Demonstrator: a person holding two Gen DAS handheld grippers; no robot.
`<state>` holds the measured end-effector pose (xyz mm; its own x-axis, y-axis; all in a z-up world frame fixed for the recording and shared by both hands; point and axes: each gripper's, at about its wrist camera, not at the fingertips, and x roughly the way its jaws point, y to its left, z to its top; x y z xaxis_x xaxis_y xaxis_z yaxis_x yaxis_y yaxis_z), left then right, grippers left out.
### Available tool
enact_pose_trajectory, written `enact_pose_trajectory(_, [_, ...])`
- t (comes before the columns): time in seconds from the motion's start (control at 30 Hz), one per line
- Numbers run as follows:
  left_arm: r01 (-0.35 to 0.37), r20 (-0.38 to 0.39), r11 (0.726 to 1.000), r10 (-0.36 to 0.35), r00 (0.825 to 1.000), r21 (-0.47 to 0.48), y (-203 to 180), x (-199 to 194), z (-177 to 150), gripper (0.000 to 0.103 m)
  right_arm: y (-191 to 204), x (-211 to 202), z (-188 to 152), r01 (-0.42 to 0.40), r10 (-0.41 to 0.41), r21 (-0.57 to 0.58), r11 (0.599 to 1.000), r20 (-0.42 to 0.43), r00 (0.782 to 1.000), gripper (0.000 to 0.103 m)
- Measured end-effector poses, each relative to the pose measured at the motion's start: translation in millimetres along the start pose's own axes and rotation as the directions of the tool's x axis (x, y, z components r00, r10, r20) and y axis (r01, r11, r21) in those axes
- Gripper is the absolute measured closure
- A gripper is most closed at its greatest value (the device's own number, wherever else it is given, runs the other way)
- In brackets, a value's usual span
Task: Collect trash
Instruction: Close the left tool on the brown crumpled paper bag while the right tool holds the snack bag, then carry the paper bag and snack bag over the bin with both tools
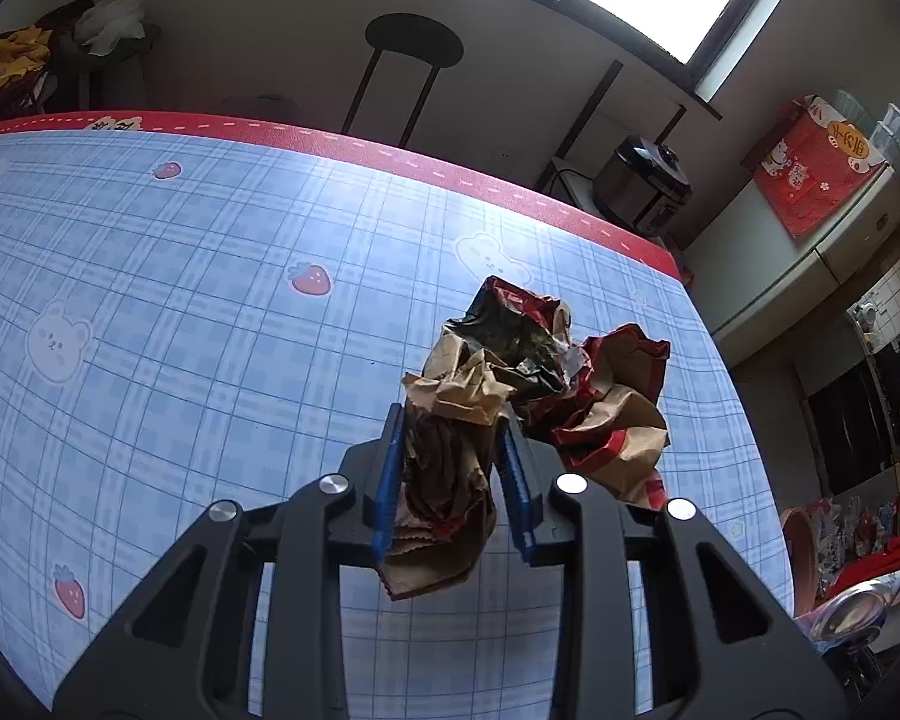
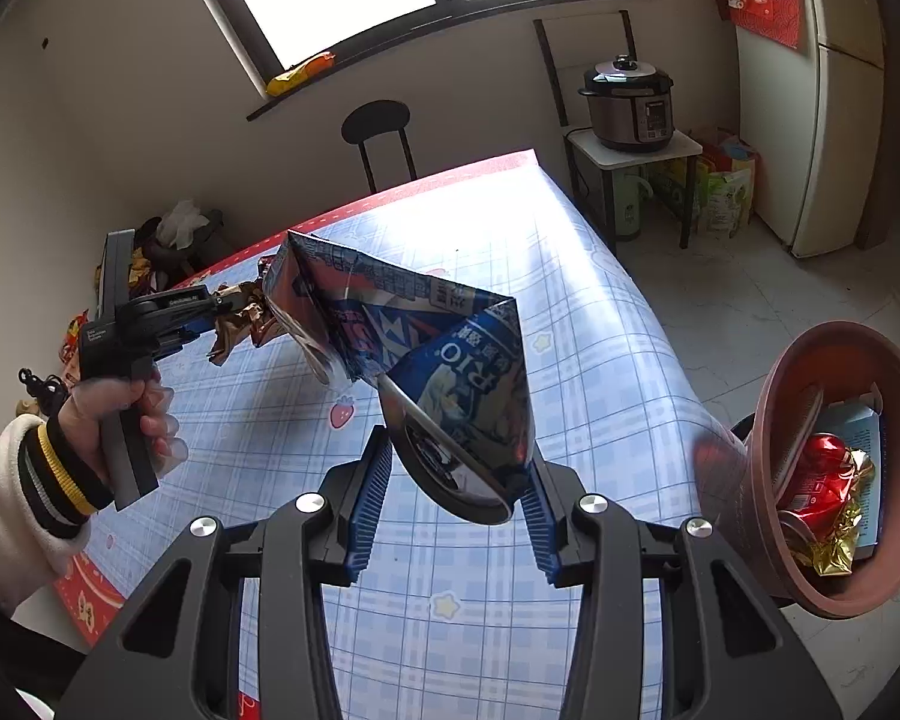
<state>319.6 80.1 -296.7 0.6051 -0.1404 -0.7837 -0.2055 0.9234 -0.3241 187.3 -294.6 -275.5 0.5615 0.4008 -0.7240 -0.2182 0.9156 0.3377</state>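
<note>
Left claw (image 1: 450, 420) gripping one paper wad (image 1: 510, 372), right claw (image 2: 456, 462) clamping one can (image 2: 414, 360), apparently crushed

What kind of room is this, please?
Most likely a home kitchen or dining corner: a pressure cooker on a small stand, a tall white fridge, and a table under a strawberry-print cover.

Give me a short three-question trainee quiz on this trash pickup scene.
1. True or false: the left tongs hold nothing.
2. What do the right tongs grip? A) a plastic bottle B) a crushed blue drink can C) a glass jar
3. Name the red item lying inside the brown bin.

Key: 1 false, they clamp a crumpled brown paper wrapper. 2 B. 3 a crushed red can.
</note>
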Motion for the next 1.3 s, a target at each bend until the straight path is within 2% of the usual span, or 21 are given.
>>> enact_pose_trajectory(0.3, [0.028, 0.064, 0.999, -0.03, 0.997, 0.043, 3, -85, -17, 0.071, 5, -29, 3, -0.026, 0.026, 0.008, 1.0, 0.08, 0.997, 0.061])
enact_pose_trajectory(0.53, [0.064, 0.134, 0.993, -0.078, 0.988, 0.102, -21, -155, -39, 0.071, -17, -70, 6, -0.004, -0.007, 0.057, 0.998, 0.179, 0.984, 0.061])
enact_pose_trajectory(0.77, [0.124, 0.168, 0.981, -0.148, 0.975, 0.15, -67, -194, -61, 0.071, -82, -121, -3, 0.084, -0.125, 0.164, 0.983, 0.258, 0.958, 0.061])
enact_pose_trajectory(0.97, [0.157, 0.18, 0.969, -0.192, 0.965, 0.191, -113, -211, -75, 0.071, -151, -160, -13, 0.162, -0.25, 0.296, 0.941, 0.289, 0.924, 0.061])
enact_pose_trajectory(1.13, [0.161, 0.182, 0.964, -0.201, 0.962, 0.213, -143, -218, -91, 0.071, -193, -175, -15, 0.174, -0.287, 0.363, 0.915, 0.285, 0.914, 0.061])
enact_pose_trajectory(1.3, [0.153, 0.184, 0.964, -0.195, 0.963, 0.219, -160, -222, -105, 0.07, -217, -175, -9, 0.155, -0.286, 0.406, 0.901, 0.286, 0.915, 0.06])
